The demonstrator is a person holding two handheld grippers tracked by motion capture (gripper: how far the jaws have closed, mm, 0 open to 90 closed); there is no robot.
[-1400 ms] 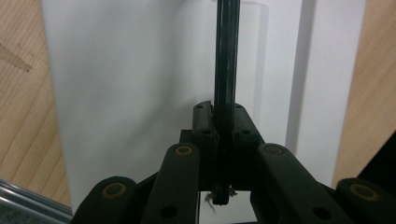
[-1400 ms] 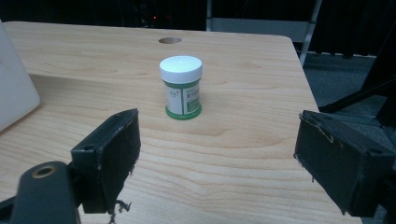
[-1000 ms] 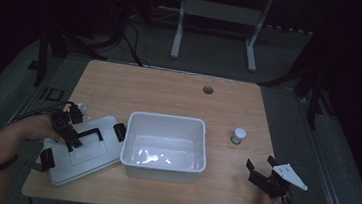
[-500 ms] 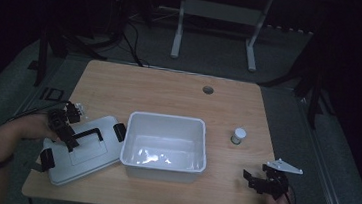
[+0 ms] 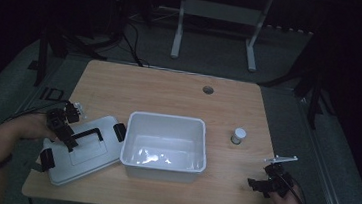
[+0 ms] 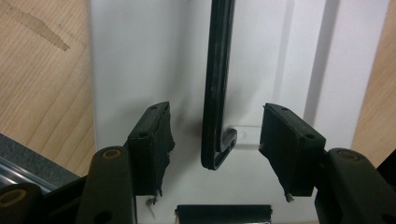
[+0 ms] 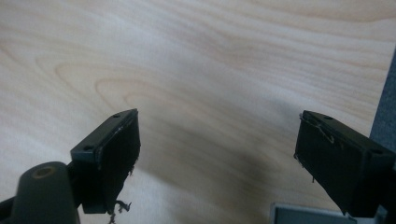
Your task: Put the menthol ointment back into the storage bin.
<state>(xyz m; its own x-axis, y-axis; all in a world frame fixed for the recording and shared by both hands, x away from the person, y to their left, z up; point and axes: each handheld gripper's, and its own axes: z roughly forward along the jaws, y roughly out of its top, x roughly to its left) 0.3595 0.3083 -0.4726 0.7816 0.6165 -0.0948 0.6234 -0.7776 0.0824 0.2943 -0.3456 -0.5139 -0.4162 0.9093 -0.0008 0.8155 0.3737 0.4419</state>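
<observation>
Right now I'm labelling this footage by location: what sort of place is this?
Probably a dim lab or recording workspace: a wooden table on grey floor, cables trailing behind it, and a metal stand beyond.

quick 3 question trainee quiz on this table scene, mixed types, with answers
1. True or false: the lid lies on the table, left of the bin.
2. What sits between the left gripper's fingers? A) jar B) the lid's black handle C) nothing
3. Fill in: the small jar stands to the ___ of the bin.

Key: 1 true; 2 B, its fingers apart and not pressing on it; 3 right.
</observation>
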